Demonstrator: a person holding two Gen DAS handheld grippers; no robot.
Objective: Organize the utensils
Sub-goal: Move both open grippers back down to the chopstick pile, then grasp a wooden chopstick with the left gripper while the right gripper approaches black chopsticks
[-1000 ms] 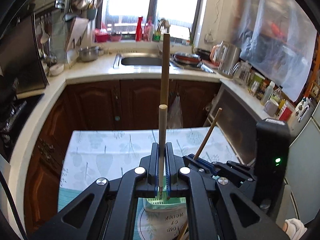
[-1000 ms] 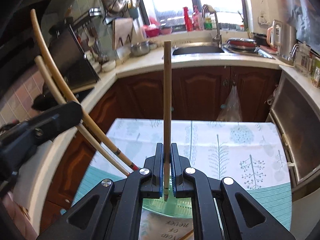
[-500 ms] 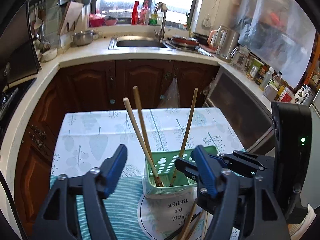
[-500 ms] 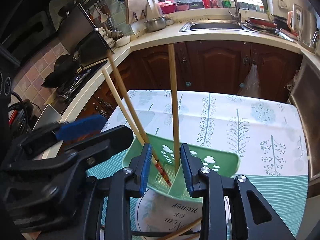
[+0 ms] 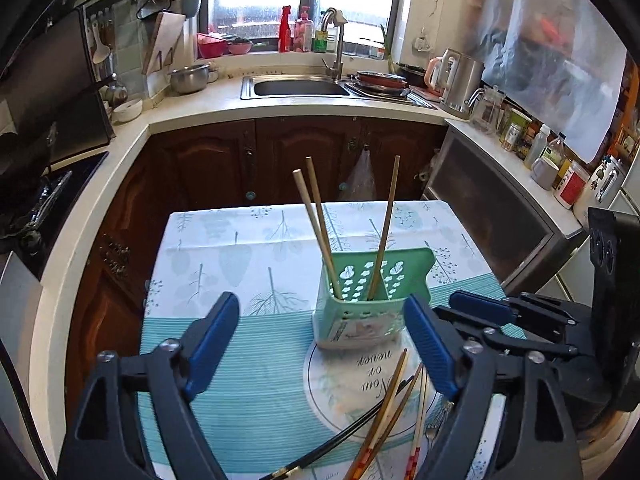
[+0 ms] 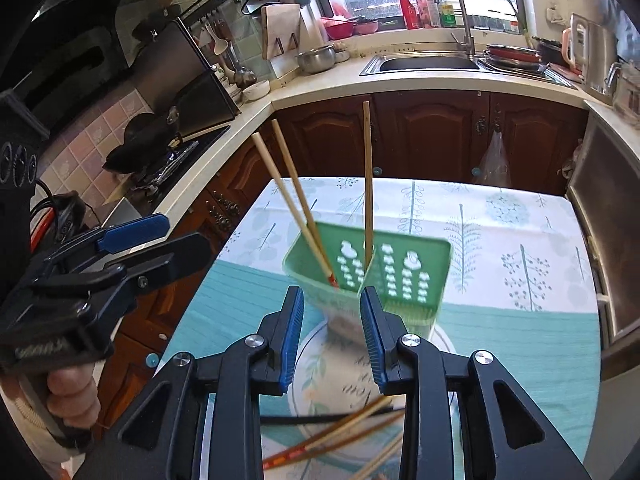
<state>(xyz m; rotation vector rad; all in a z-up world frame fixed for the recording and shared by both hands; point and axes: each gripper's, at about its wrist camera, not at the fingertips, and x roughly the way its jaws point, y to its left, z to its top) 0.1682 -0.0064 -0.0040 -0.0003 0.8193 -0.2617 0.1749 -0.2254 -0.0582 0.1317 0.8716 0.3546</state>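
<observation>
On the table (image 5: 248, 248), at the far edge of a round placemat (image 5: 344, 376), stands the green utensil holder (image 5: 362, 300), upright, with a divider splitting it into two compartments. Three wooden chopsticks stand in it. Two of them (image 5: 316, 220) lean together toward the left out of the left compartment; seen from my right side, the same pair (image 6: 294, 204) shows a red tip down inside the holder (image 6: 384, 276). The third chopstick (image 5: 385, 224) stands nearly straight beside the divider, and I cannot tell which compartment it sits in.

Both of my jaws are wide apart and hold nothing. My left gripper (image 5: 322, 340) hovers in front of the holder, its blue pads on either side of it in view but not touching. My right gripper (image 6: 332, 324) sits just in front of the holder too, with its jaws less spread than the left ones.

Nearer to me, a loose heap of chopsticks (image 5: 384, 420) lies crossed on the placemat, some wooden with red patterned ends and one black. From the right they (image 6: 340, 436) look blurred below my pads.
</observation>
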